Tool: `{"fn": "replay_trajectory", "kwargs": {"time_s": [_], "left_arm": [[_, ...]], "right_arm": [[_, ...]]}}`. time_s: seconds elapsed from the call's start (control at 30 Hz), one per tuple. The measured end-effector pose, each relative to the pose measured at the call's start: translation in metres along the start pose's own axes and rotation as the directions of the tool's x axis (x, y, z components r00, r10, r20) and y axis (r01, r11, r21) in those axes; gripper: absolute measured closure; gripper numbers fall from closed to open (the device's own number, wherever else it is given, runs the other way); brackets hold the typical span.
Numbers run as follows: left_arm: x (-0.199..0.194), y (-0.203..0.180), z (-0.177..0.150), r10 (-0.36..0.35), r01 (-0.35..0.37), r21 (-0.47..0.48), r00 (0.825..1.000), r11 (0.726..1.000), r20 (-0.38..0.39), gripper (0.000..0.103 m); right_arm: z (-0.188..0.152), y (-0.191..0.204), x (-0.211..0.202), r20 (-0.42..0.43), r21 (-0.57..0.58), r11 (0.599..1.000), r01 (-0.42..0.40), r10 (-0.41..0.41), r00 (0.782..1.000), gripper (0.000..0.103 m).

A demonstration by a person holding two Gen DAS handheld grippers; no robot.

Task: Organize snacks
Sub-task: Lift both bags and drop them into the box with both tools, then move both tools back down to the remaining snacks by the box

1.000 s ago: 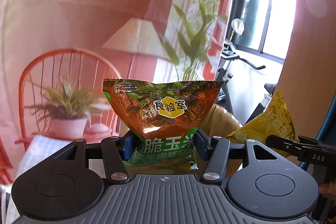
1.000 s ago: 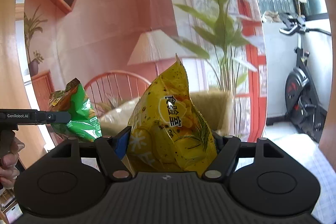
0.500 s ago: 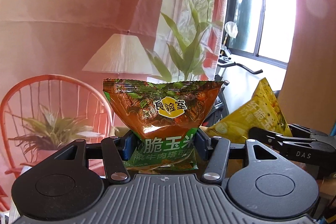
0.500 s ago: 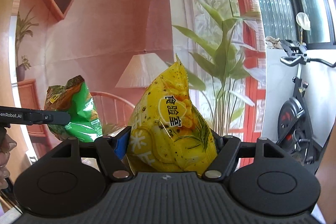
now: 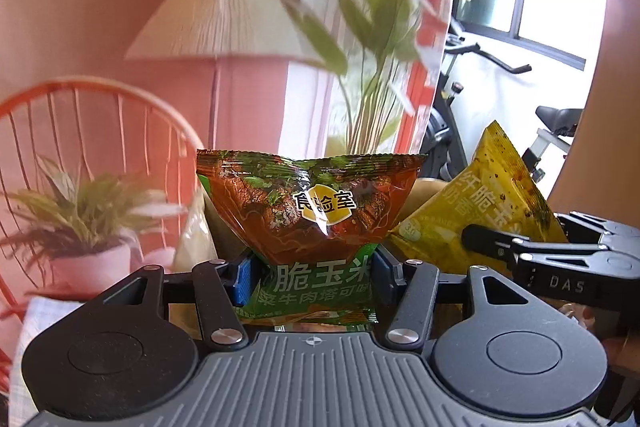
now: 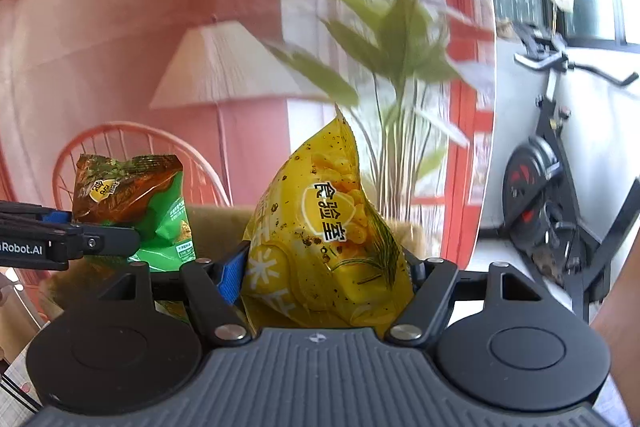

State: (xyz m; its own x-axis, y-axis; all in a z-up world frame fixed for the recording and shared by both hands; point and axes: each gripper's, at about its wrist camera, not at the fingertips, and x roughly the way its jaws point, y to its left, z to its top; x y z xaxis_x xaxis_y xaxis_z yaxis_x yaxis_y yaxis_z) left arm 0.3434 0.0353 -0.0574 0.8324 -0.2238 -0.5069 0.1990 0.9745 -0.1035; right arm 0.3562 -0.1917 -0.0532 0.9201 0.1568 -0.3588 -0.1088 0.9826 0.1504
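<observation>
My left gripper (image 5: 314, 277) is shut on a brown and green snack bag (image 5: 312, 203), which stands upright between the blue pads (image 5: 242, 279). The right gripper (image 6: 324, 275) is shut on a yellow snack bag (image 6: 328, 231), its pointed top corner up. Both bags are carried in the air, side by side. In the left wrist view the yellow bag (image 5: 486, 203) and the right gripper's black fingers (image 5: 532, 251) show at the right. In the right wrist view the brown and green bag (image 6: 132, 203) and the left gripper's finger (image 6: 80, 239) show at the left.
Behind the bags hangs a printed backdrop with a lamp (image 5: 224, 15), an orange chair (image 5: 92, 131) and a tall plant (image 6: 396, 39). An exercise bike (image 6: 548, 179) stands by the window at the right. A tan basket rim (image 6: 216, 223) shows low behind the bags.
Both grippers have swept sideways together with their bags; the backdrop has shifted across each view and now looks blurred. The lamp and plant look larger and closer. Neither grip has changed.
</observation>
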Motion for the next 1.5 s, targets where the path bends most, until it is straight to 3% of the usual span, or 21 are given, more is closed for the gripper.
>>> {"fn": "replay_trajectory", "kwargs": {"time_s": [0.2,0.27,0.33,0.43,0.7,1.03,1.27,1.5], "left_arm": [[0.015,0.001,0.001,-0.012,0.012,0.012,1.0,1.0,-0.019,0.04],[0.017,0.001,0.002,-0.004,0.005,0.015,1.0,1.0,-0.011,0.024],[0.012,0.001,0.003,-0.001,0.001,0.018,1.0,1.0,0.007,0.02],[0.006,0.0,0.005,-0.006,0.006,0.018,1.0,1.0,0.019,0.02],[-0.022,0.0,0.007,-0.003,0.001,0.029,0.999,1.0,0.035,0.02],[-0.092,0.008,0.017,0.018,-0.017,-0.01,0.994,1.0,0.106,0.02],[-0.127,0.011,-0.006,0.027,-0.026,-0.013,0.996,1.0,0.084,0.02],[-0.142,0.011,-0.052,0.008,-0.006,-0.06,0.999,0.998,0.038,0.02]], "right_arm": [[-0.008,0.0,0.016,-0.041,-0.015,1.0,0.016,-0.017,0.999,0.029],[-0.01,0.002,0.019,-0.047,-0.029,0.999,0.029,-0.03,0.998,0.028],[-0.01,0.003,0.02,-0.048,-0.04,0.999,0.031,-0.033,0.998,0.025],[-0.009,0.005,0.016,-0.033,-0.054,0.998,0.03,-0.032,0.999,0.019],[-0.005,0.004,-0.018,0.002,-0.008,1.0,-0.011,0.011,1.0,0.018],[0.003,0.001,-0.087,0.09,0.042,0.999,-0.027,0.024,0.996,0.018],[-0.015,-0.001,-0.126,0.083,0.05,0.998,-0.029,0.025,0.996,0.018],[-0.055,-0.009,-0.149,0.022,0.089,0.995,-0.047,0.045,0.999,0.018]]}}
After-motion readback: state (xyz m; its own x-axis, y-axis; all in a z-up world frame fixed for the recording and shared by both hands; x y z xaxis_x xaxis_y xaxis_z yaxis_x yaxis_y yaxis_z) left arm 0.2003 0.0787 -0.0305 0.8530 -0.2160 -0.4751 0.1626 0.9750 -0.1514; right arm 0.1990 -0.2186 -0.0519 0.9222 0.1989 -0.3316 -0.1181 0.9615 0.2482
